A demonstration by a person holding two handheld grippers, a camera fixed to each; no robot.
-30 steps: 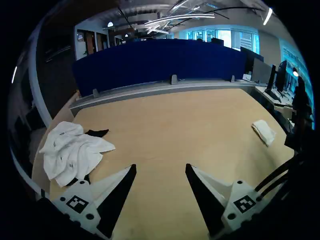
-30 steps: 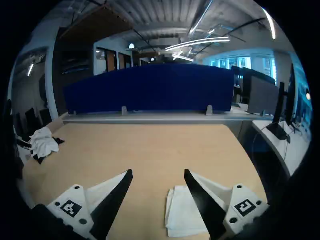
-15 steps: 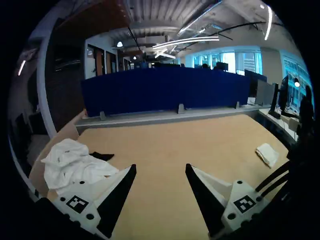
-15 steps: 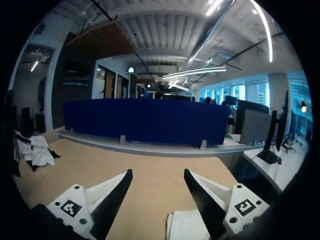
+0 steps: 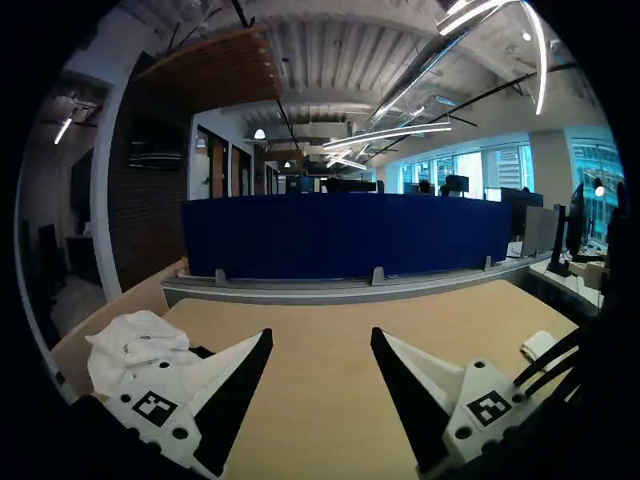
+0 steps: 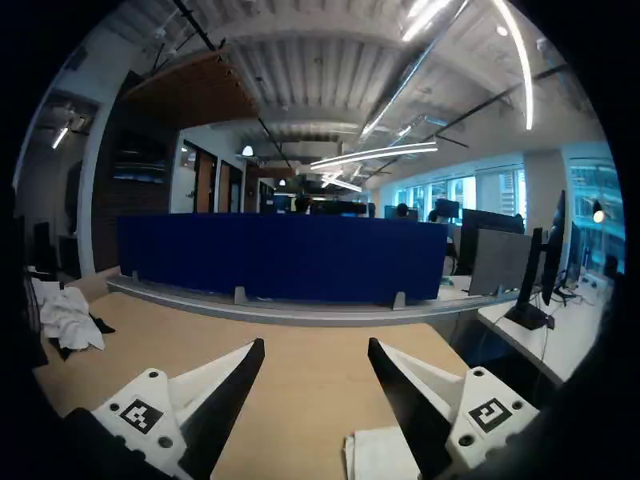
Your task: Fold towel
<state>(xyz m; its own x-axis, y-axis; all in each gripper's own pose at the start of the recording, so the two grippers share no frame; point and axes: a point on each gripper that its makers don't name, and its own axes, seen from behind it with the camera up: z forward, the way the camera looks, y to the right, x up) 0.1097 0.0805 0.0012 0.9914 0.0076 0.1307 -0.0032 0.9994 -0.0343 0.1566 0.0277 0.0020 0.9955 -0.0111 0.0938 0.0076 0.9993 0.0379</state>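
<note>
Left tongs (image 5: 321, 330): fingers apart, gripping nothing, facing the blue divider (image 5: 344, 236) across the wooden surface (image 5: 360, 320). Right tongs (image 6: 315, 341): likewise apart and empty. A crumpled white towel heap (image 5: 132, 346) lies on the surface before the divider's left end as seen in both views, rumpled and unfolded. A folded white towel (image 6: 382, 453) lies flat, well out from the divider's right end, partly under the right tongs' right finger.
</note>
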